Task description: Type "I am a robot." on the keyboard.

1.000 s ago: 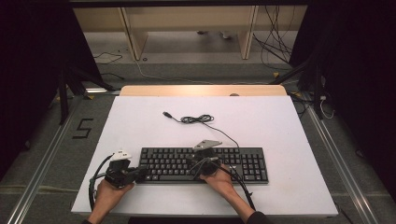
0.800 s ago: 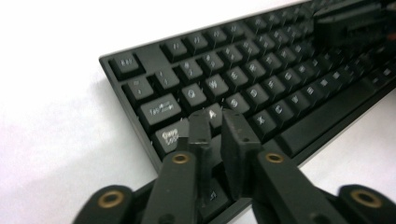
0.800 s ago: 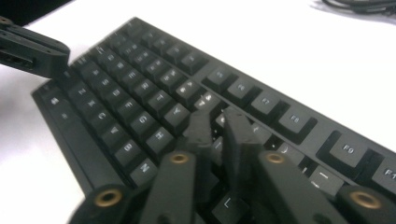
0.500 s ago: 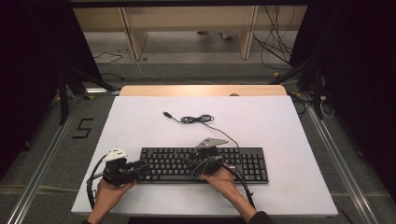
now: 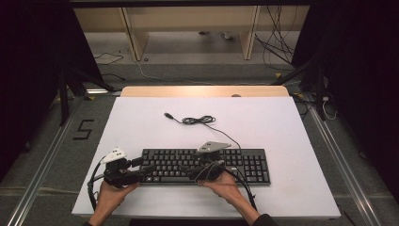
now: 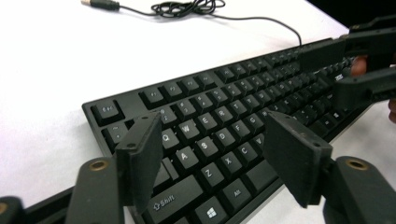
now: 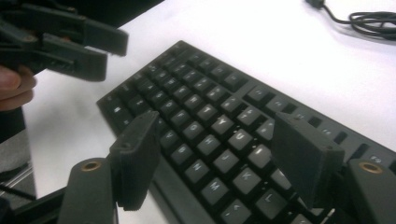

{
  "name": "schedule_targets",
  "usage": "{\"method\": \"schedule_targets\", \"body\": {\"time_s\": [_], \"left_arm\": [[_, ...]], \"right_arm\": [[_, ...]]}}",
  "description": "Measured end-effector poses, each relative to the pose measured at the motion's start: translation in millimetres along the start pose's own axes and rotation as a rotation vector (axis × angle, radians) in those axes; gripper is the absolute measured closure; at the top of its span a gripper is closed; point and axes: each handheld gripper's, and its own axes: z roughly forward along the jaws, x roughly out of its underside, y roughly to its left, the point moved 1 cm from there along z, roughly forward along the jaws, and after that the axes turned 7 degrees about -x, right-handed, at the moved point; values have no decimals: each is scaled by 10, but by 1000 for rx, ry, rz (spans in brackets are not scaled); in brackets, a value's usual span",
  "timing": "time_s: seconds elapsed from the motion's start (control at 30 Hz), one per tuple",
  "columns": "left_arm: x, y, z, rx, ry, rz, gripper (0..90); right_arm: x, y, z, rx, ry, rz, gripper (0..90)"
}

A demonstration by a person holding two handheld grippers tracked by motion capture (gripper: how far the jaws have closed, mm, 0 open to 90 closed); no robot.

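A white rectangular table (image 5: 141, 122) takes up the middle of the high view, with a long black plastic keyboard (image 5: 244, 162) lying flat across its lower centre. From the keyboard's top edge a thin black cable (image 5: 202, 120) runs toward the upper middle of the table, bunched into a small coil and ending in a plug.

The left gripper (image 5: 143, 170) sits at the lower left of the high view, at the keyboard's left end. In the left gripper view its jaws stand spread, above the Shift, A and Z keys, holding nothing.

The right gripper (image 5: 190, 172) is at the lower centre, over the keyboard's middle. In the right gripper view its jaws are likewise parted over the letter keys, gripping nothing.
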Motion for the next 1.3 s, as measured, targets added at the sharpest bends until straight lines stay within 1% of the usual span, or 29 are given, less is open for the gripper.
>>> {"method": "schedule_targets", "body": {"time_s": [0.1, 0.17, 0.23, 0.4, 0.57, 0.67, 0.7, 0.73, 0.77, 0.83, 0.97, 1.3], "left_arm": [[-5, -2, -8, 5, -15, -1, 342], [-6, -1, -11, 4, -19, 7, 328], [-9, -4, -15, 8, -26, 6, 313], [-14, -11, -29, 12, -50, 3, 302], [-15, -14, -33, 9, -56, 1, 302], [-16, -16, -38, 9, -58, 4, 303], [-17, -15, -40, 9, -58, 8, 303], [-17, -14, -40, 11, -59, 10, 303], [-16, -18, -38, 12, -61, 6, 303], [-14, -19, -36, 14, -57, 17, 303], [-16, -31, -38, 19, -65, 19, 303], [-14, -40, -37, 23, -67, 22, 303]], "right_arm": [[5, 40, -13, -9, 0, -6, 343], [10, 59, -22, -16, -1, -12, 372], [15, 77, -31, -19, 1, -16, 410], [43, 120, -31, -30, 19, -33, 542], [81, 145, -20, -24, 36, -39, 686], [100, 158, -8, -25, 47, -45, 757], [113, 164, 3, -26, 53, -50, 795], [113, 164, 3, -26, 53, -50, 795], [122, 167, 11, -26, 56, -50, 812], [137, 173, 23, -31, 61, -50, 855], [161, 186, 52, -40, 74, -61, 900], [217, 185, 121, -34, 109, -65, 900]]}}
